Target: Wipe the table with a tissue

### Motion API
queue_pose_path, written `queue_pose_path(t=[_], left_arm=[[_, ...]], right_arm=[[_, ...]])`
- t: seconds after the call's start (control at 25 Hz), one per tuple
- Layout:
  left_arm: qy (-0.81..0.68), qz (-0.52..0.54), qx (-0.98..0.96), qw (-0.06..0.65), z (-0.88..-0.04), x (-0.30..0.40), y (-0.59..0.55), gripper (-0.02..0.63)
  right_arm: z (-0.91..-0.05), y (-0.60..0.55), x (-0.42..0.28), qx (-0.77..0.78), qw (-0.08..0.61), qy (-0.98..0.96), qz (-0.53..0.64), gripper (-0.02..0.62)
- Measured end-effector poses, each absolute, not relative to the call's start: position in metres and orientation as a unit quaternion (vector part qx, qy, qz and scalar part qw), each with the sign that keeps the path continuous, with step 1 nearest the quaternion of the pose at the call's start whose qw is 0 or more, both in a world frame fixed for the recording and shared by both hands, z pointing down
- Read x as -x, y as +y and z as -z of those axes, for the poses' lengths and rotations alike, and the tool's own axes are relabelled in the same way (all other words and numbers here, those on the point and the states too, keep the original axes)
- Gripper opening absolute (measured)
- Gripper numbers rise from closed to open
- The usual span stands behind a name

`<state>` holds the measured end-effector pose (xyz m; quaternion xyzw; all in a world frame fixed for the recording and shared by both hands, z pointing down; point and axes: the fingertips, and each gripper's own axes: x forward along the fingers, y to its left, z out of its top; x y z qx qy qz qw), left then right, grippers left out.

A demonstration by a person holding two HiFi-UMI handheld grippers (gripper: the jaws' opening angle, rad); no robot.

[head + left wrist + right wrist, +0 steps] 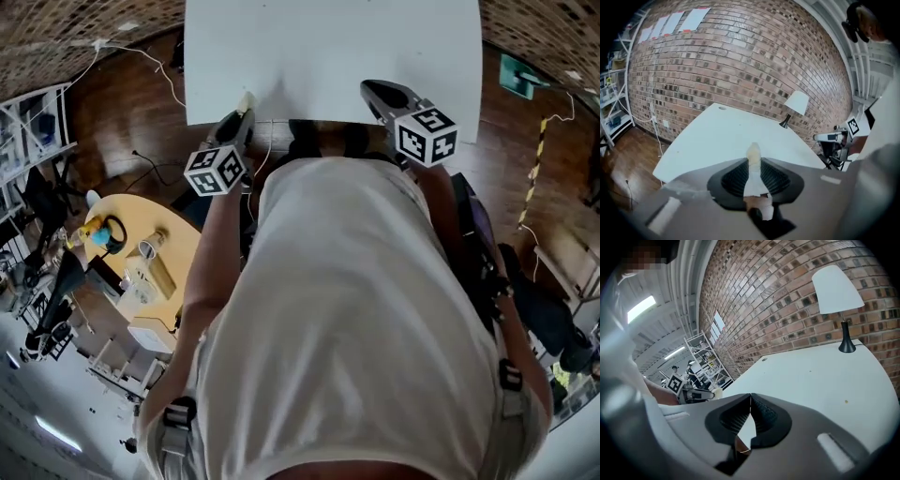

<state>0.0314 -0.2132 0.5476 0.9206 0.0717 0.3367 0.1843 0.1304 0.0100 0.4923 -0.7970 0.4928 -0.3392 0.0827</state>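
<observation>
Head view: the white table (328, 56) lies ahead of the person (356, 328), whose pale shirt fills the lower half of the picture. The left gripper (242, 117) reaches to the table's near edge towards its left end. A pale tissue (247, 99) pokes from its tip, just over that edge. The right gripper (373, 90) points onto the table at the same near edge, towards its right end, well apart from the left one.

Left gripper view: the jaws are clamped on the tissue, which runs as a narrow twisted strip between the ribbed pads and sticks out past the tips, over the table's top. Whether it touches the top cannot be told. A lamp (796, 104) stands at the table's far side against the brick wall (740, 61), and the right gripper shows off the table's right end.

Right gripper view: the jaws are closed tip to tip with nothing between them, hovering over the table's near part. The lamp stands at the table's far edge, and the left gripper with the tissue shows beyond the table's left side.
</observation>
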Motion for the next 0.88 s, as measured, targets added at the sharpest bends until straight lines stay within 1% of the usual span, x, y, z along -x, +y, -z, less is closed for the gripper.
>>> queue_pose_path(t=[0.24,0.52,0.76,0.88], left_arm=[[0.073,-0.349,-0.919,0.17,-0.56,-0.035,-0.27,0.084],[0.083,-0.361,-0.921,0.121,-0.582,-0.049,-0.313,0.084],[-0.01,-0.34,-0.938,0.073,-0.586,-0.04,-0.392,0.08],[-0.043,-0.352,-0.932,0.079,-0.598,-0.034,-0.423,0.077]], right_arm=[[-0.491,-0.048,-0.138,0.798,0.075,0.493,0.339,0.009],[-0.486,-0.091,-0.15,0.804,0.066,0.486,0.335,0.009],[-0.495,-0.097,-0.143,0.819,0.062,0.456,0.342,0.009],[-0.497,-0.104,-0.142,0.823,0.06,0.448,0.343,0.009]])
